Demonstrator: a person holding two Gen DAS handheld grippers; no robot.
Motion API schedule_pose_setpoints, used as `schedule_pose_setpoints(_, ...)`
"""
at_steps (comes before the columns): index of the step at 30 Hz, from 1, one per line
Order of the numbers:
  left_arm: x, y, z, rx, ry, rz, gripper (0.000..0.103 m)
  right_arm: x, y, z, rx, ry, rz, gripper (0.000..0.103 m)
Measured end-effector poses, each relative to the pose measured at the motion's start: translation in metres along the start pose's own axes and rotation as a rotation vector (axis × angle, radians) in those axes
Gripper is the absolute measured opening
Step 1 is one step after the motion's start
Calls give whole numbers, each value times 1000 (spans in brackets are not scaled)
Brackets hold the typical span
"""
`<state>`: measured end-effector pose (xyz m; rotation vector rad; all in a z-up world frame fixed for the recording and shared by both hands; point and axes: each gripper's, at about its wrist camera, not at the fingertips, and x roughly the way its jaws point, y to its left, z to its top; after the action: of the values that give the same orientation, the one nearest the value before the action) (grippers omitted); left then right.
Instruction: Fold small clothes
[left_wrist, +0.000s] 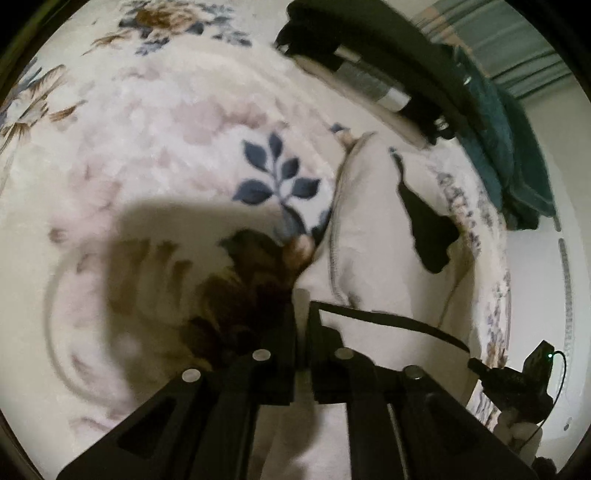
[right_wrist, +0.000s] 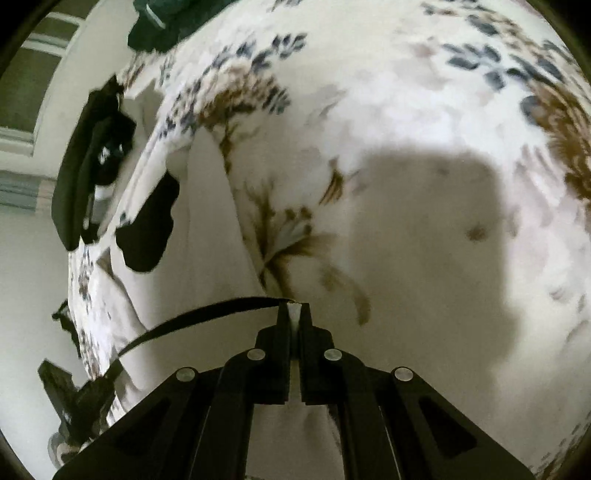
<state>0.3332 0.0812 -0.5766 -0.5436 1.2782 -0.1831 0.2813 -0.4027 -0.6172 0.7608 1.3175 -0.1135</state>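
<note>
Above a floral blanket (left_wrist: 155, 122), both grippers pinch a cream garment (left_wrist: 373, 229).
Left gripper (left_wrist: 303, 306) and right gripper (right_wrist: 294, 308) clamp its edge, likely stretching it flat for folding.

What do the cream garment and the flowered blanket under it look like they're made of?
Cream garment: likely matte cotton knit, judging by its smooth face and stitched seam along the edge; both the left gripper and right gripper pinch it. Flowered blanket: probably plush fleece, with a soft, fuzzy nap and blurred print edges, though motion blur leaves this uncertain.
</note>
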Motion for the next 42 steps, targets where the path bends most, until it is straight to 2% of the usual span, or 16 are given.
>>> schedule_pose_setpoints(2, 1, 3, 3, -15, 35, -3, 15, 3, 4, 4, -10, 32, -13, 13)
schedule_pose_setpoints(4, -3, 7, 6, -27, 41, 9, 37, 4, 8, 8, -7, 55, 6, 40)
schedule_pose_setpoints(6, -10, 8, 9, -31, 23, 4, 42, -3, 13, 11, -13, 43, 11, 55)
schedule_pose_setpoints(9, -18, 1, 20, -4, 3, 2, 43, -11, 24, 20, -38, 38, 13, 56)
schedule_pose_setpoints(13, -10, -22, 50, 64, -3, -26, 58, -6, 44, 45, -68, 54, 22, 65)
schedule_pose_setpoints(15, 2, -35, 66, 112, 9, -39, 59, 3, 61, 66, -108, 55, 6, 65)
schedule_pose_setpoints(18, 32, -58, 92, 208, 39, -6, 59, 21, 83, 100, -150, 54, -33, 65)
schedule_pose_setpoints(23, 83, -84, 136, 344, 78, 91, 59, 52, 113, 152, -195, 39, -100, 65)
schedule_pose_setpoints(27, 107, -92, 155, 382, 115, 121, 58, 84, 129, 177, -230, 106, -125, 65)
schedule_pose_setpoints(28, 109, -93, 156, 391, 114, 127, 56, 90, 131, 180, -234, 125, -123, 62)
schedule_pose_setpoints(29, 108, -95, 155, 412, 103, 129, 56, 95, 135, 181, -249, 133, -120, 53)
schedule_pose_setpoints(30, 105, -99, 153, 447, 83, 138, 38, 95, 140, 181, -280, 119, -128, 17)
schedule_pose_setpoints(31, 101, -102, 149, 486, 67, 153, 2, 94, 144, 180, -305, 107, -145, 4)
schedule_pose_setpoints(35, 85, -104, 144, 517, 44, 135, 2, 71, 151, 169, -317, 25, -120, 4)
schedule_pose_setpoints(38, 52, -107, 138, 500, -23, 100, 1, 41, 150, 155, -300, -23, -67, 4)
schedule_pose_setpoints(42, -1, -110, 113, 478, -107, 48, 1, 7, 152, 130, -322, -62, -17, 4)
